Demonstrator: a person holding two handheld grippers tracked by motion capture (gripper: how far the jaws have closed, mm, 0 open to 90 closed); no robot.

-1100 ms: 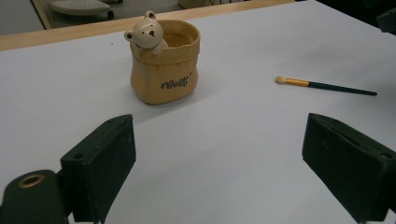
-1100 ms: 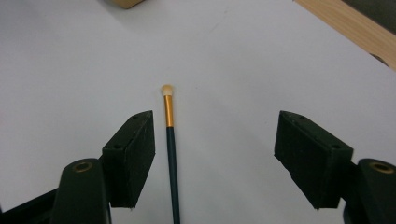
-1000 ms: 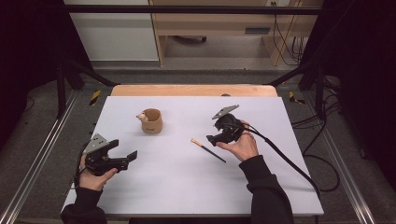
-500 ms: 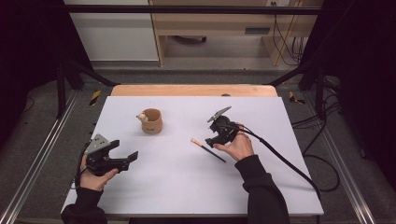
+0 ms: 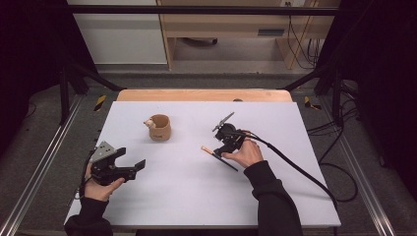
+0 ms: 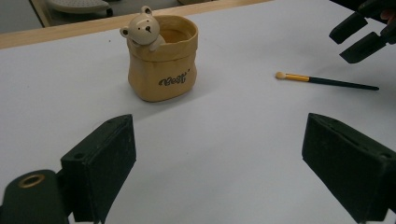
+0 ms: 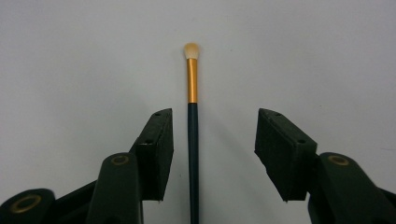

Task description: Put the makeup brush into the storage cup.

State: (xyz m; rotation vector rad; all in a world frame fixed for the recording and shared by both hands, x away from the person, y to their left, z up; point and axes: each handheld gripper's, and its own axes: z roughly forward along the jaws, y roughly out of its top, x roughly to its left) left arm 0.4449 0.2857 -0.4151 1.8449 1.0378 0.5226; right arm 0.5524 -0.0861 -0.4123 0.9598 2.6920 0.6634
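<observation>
Brush (image 7: 193, 140) lies flat on the white desk (image 5: 196, 196), between the right gripper's (image 5: 227, 145) wide fingers (image 7: 156, 149) and nearer one, untouched. Left gripper (image 5: 129, 167) hovers wide, empty; bear pot (image 5: 160, 128) beyond. Risk: the thin handle could roll or slip out on an off-centre close.

Pretty plain setup tbh. Matte white tabletop (image 5: 196, 196) under the left gripper (image 5: 130, 160) and the right gripper (image 5: 219, 151), with a bare wooden strip (image 5: 204, 95) along the edge well beyond both. Grey carpet floor (image 5: 44, 147) all round. Aluminium rail (image 5: 27, 196) outboard of the left gripper, second rail (image 5: 370, 196) outboard of the right one. Loose black cables (image 5: 344, 172) on the floor off past the right gripper. Way out ahead: white cabinet front (image 5: 118, 34), light wooden shelf unit (image 5: 221, 24), black crossbar (image 5: 196, 10). Dark curtains (image 5: 24, 49) at both sides. Dim round the edges, bright on the tabletop.
</observation>
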